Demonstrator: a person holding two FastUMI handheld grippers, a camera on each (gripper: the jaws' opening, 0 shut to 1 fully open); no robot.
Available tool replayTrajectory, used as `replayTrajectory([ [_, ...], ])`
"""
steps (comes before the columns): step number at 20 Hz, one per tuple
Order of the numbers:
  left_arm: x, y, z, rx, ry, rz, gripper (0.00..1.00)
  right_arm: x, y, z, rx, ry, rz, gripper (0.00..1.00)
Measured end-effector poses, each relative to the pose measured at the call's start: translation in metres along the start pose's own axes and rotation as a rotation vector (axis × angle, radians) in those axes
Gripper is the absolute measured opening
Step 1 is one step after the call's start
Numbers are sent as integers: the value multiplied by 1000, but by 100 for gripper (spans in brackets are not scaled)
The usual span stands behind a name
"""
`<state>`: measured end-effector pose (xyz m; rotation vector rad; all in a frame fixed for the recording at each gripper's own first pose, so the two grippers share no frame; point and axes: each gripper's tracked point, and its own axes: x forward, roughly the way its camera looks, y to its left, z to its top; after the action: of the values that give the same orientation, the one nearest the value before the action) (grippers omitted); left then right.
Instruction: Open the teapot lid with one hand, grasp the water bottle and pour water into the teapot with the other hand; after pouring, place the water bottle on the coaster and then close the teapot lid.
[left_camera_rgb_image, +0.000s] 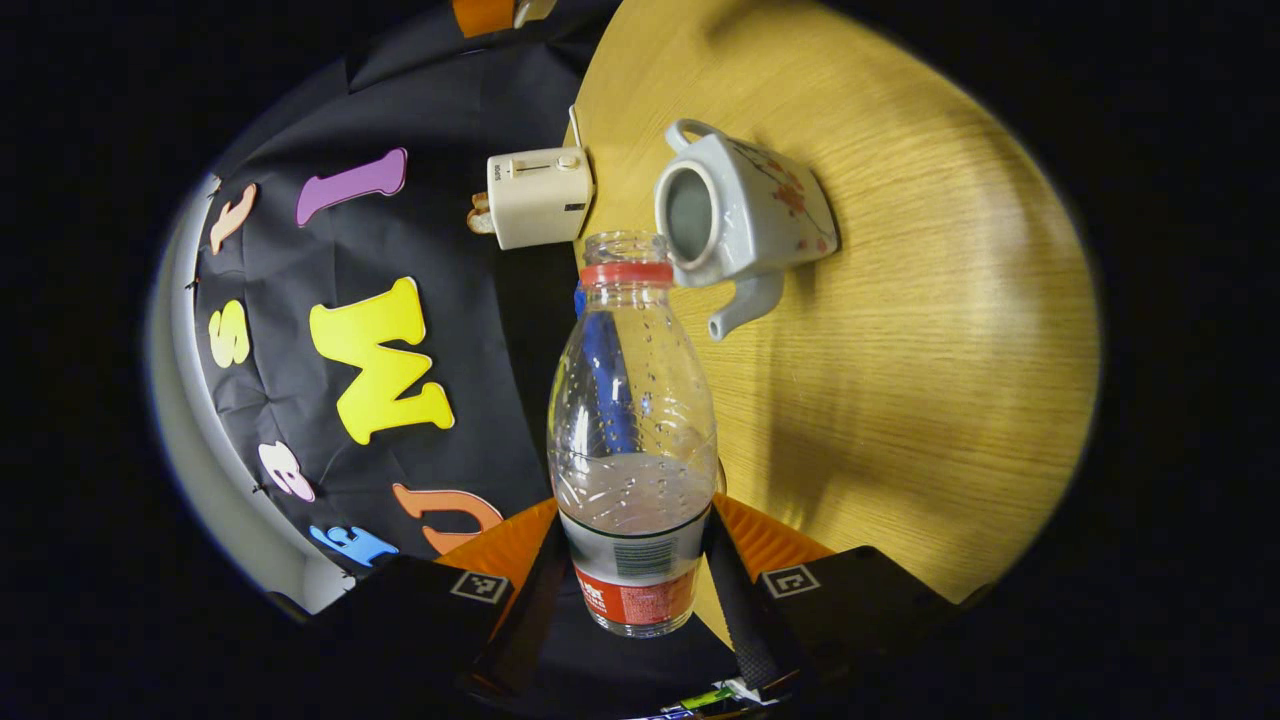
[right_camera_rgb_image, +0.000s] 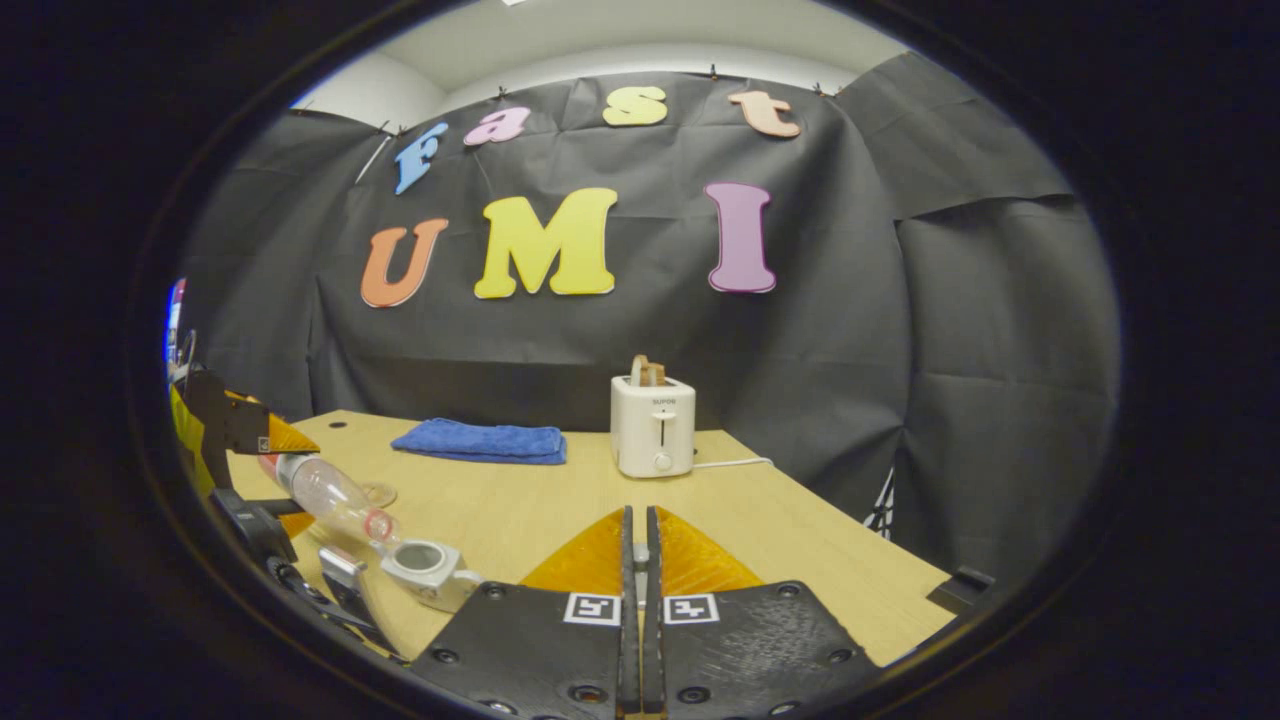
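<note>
Both fingers of the left gripper press on the lower body of the water bottle, one on each side at the label band. The bottle is uncapped and tipped over, its mouth resting right at the open rim of the teapot. Some water lies in the bottle's lower part, and droplets cling to its clear wall. The teapot stands on the wooden table with its lid off, handle on one side and spout on the other.

In the right gripper view, the right gripper has its fingers brought together with just a thin slit between them and nothing held; whether the lid sits there I cannot tell. Far to the left in that view, the bottle slants down to the teapot's opening, with the other gripper behind it. A round clear coaster lies on the table just beyond the bottle. Farther back lies a folded blue cloth, and to its right stands a white toaster holding a slice of bread, near the black wall.
</note>
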<state>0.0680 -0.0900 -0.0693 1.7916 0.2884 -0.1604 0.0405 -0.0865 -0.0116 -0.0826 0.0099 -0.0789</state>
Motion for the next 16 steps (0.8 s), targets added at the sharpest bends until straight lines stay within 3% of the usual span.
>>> replayTrajectory([
  [16, 0, 26, 3, 231, 38, 51, 76, -2, -6, 5, 10, -1, -10, 1],
])
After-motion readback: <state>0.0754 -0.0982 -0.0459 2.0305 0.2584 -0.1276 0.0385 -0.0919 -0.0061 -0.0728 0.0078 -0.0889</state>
